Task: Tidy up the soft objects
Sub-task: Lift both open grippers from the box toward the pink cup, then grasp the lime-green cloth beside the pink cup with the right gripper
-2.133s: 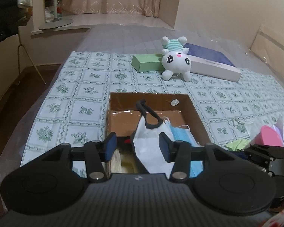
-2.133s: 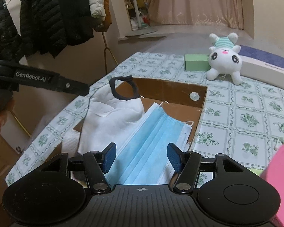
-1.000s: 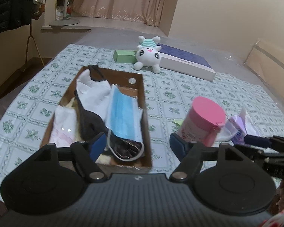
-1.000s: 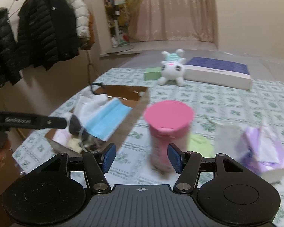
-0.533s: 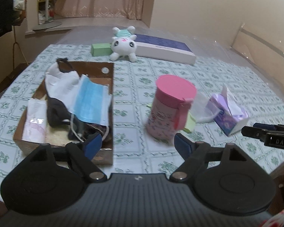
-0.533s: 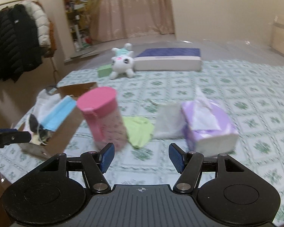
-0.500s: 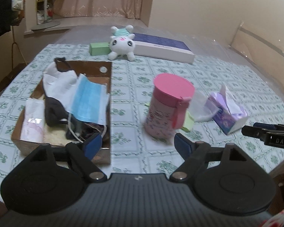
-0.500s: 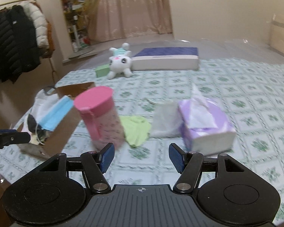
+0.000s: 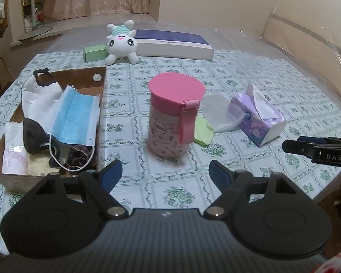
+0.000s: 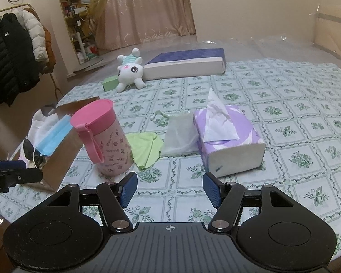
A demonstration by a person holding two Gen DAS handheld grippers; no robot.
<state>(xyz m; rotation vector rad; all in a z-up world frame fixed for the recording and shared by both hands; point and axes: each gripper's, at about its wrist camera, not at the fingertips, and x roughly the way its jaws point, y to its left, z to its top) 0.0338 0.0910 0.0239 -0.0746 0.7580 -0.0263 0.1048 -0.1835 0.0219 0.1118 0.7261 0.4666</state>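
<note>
Left tool (image 9: 165, 173) spread, just opened wider, nothing between. Right tool (image 10: 169, 189) spread, empty. Blue face mask (image 9: 74, 116) in cardboard box (image 9: 100, 104) at table's left edge, long axis toward far edge.

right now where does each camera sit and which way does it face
Left wrist: on the left gripper, looking down the table at the pink cup and cardboard box; own open fingers show, right gripper at right edge.
Right wrist: on the right gripper, facing the tissue pack; own open fingers show.
Shared: cup, tissues, plush rabbit.
</note>
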